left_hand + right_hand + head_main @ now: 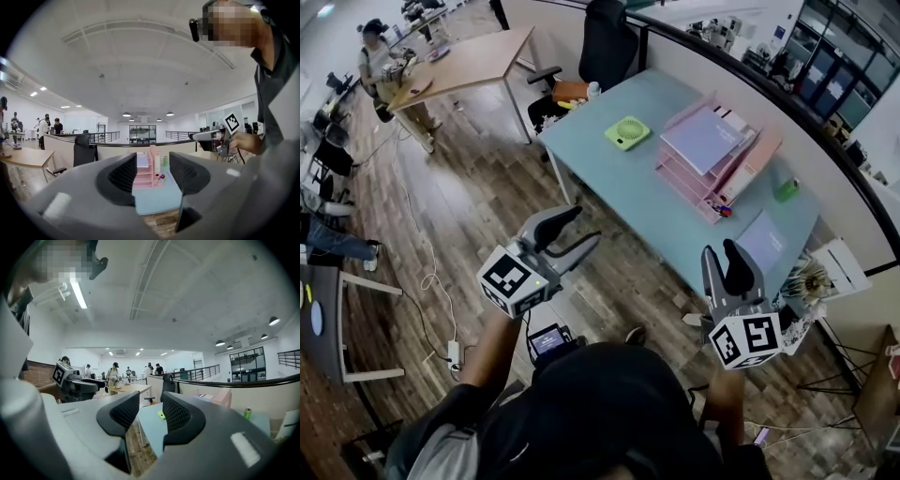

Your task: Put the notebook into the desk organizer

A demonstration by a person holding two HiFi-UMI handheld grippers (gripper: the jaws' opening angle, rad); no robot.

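A lavender notebook (761,242) lies flat on the light blue desk (647,192), near its front right corner. The pink desk organizer (739,171) stands further back on the desk, with a lavender folder (703,139) on top. Both grippers hover over the wooden floor, short of the desk. My left gripper (579,230) is open and holds nothing; between its jaws I see the organizer (143,177) straight ahead. My right gripper (721,250) is open and holds nothing, close to the desk's near edge by the notebook. It looks across the desk (151,427).
A green fan (627,132) and a green can (786,189) sit on the desk. A black office chair (605,42) stands behind it, and a low partition runs along the far side. A white stand with a plant (811,277) is at the right. People work at a wooden table (469,61) far left.
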